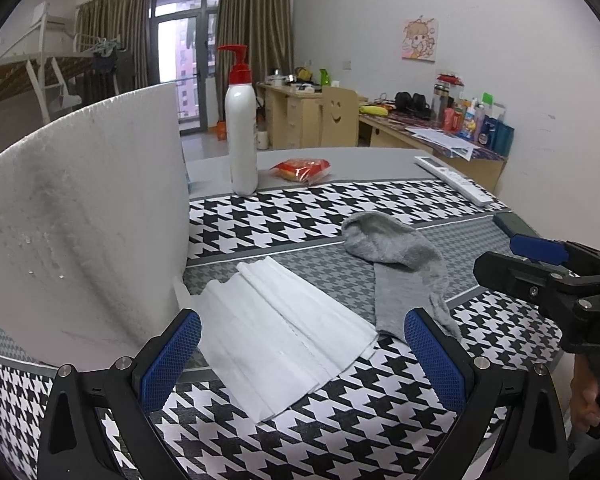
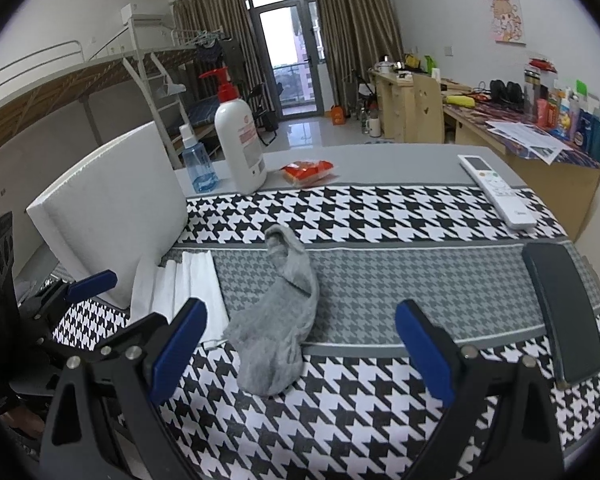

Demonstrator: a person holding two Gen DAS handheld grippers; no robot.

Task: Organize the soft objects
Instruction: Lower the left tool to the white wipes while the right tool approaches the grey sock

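Note:
A grey sock (image 1: pixel 396 268) lies crumpled on the houndstooth tablecloth (image 1: pixel 340 420); it also shows in the right wrist view (image 2: pixel 276 328). A folded white tissue (image 1: pixel 280 332) lies flat to its left, also in the right wrist view (image 2: pixel 188 284). My left gripper (image 1: pixel 302 356) is open and empty, its jaws standing either side of the tissue's near end. My right gripper (image 2: pixel 300 352) is open and empty, just in front of the sock's near end; it also shows at the right edge of the left wrist view (image 1: pixel 540 256).
A white foam board (image 1: pixel 80 232) stands upright at the left. A white pump bottle (image 1: pixel 242 132), a red snack packet (image 1: pixel 302 170), a white remote (image 2: pixel 496 190), a blue spray bottle (image 2: pixel 198 164) and a dark phone (image 2: pixel 564 312) are on the table.

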